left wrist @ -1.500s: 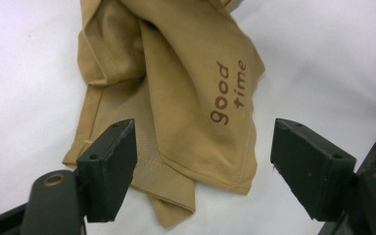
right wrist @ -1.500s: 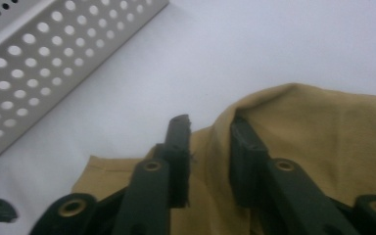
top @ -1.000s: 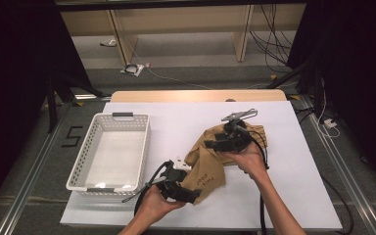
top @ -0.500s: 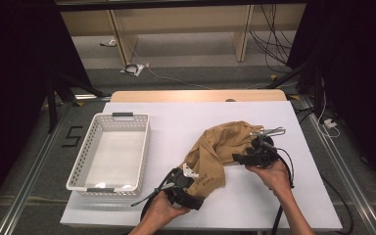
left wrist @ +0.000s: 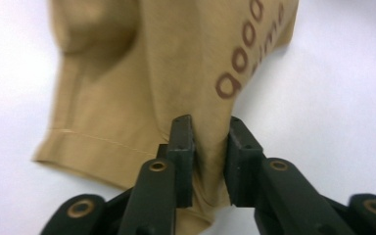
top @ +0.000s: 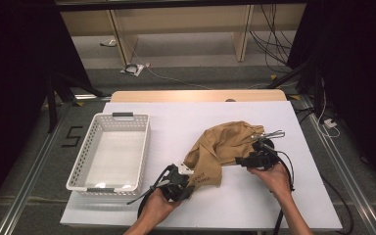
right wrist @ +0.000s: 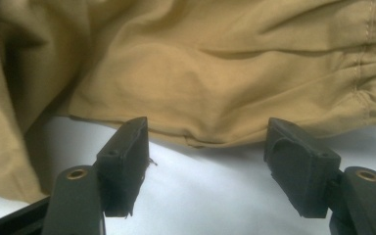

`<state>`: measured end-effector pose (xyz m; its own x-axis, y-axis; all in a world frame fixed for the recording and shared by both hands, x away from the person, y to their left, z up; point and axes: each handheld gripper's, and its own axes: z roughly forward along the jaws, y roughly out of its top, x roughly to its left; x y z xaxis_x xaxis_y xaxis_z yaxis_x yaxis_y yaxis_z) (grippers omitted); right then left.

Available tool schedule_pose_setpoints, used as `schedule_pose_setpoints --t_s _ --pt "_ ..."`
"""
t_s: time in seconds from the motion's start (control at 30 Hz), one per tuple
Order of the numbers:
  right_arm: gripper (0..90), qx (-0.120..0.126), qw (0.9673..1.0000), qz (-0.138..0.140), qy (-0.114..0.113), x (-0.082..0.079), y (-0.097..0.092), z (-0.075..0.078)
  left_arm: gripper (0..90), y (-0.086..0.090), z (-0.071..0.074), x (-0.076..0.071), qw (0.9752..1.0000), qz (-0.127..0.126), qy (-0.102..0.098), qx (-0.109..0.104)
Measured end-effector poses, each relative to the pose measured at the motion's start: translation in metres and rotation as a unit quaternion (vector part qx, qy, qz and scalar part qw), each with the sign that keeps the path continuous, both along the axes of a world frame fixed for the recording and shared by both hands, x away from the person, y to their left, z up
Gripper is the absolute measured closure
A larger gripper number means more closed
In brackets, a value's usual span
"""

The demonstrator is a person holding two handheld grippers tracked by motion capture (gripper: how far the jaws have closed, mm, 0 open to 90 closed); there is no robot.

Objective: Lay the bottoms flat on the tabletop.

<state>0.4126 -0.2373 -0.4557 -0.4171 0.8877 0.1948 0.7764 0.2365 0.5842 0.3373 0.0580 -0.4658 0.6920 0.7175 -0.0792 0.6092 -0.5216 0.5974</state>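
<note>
Your left hand-held gripper has just closed, pinching the tan shirt's edge. Your right hand-held gripper stands apart just before its hem.

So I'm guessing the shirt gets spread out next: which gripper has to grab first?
Right. The right gripper stands open just short of the shirt hem, while the left gripper has just closed on cloth.

One tan garment, crumpled on the table, with brown lettering on it; one white slotted basket; one white table under both; two handheld grippers, the left gripper and the right gripper; two hands, the left hand and the right hand
</note>
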Motion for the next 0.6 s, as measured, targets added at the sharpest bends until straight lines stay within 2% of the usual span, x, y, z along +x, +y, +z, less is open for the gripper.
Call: schedule_pose_setpoints --t_s 0.07,0.13,0.23,0.3,0.47,0.6 --pt "34.5 0.002 1.0 -0.003 0.005 0.001 -0.001 -0.001 77.8 0.007 0.007 0.001 0.9999 0.007 -0.005 -0.014" --pt "34.5 0.002 1.0 -0.006 0.008 0.002 -0.001 -0.003 79.7 0.012 0.014 0.002 0.9996 0.014 -0.018 -0.019" --pt "34.5 0.001 0.9999 -0.007 0.014 0.004 0.001 -0.007 83.3 0.015 0.017 0.004 0.9993 0.022 -0.029 -0.011" --pt "34.3 -0.001 0.9998 -0.009 0.02 0.006 0.003 -0.01 85.7 0.015 0.013 0.006 0.9994 0.025 -0.025 0.0" --pt "33.3 -0.006 0.9996 -0.015 0.023 0.012 0.009 -0.015 84.0 0.014 -0.002 0.01 0.9993 0.026 -0.011 0.024" --pt "36.2 -0.015 0.9995 -0.023 0.018 0.015 0.013 -0.017 86.1 0.015 -0.008 0.013 0.9995 0.021 0.002 0.025"
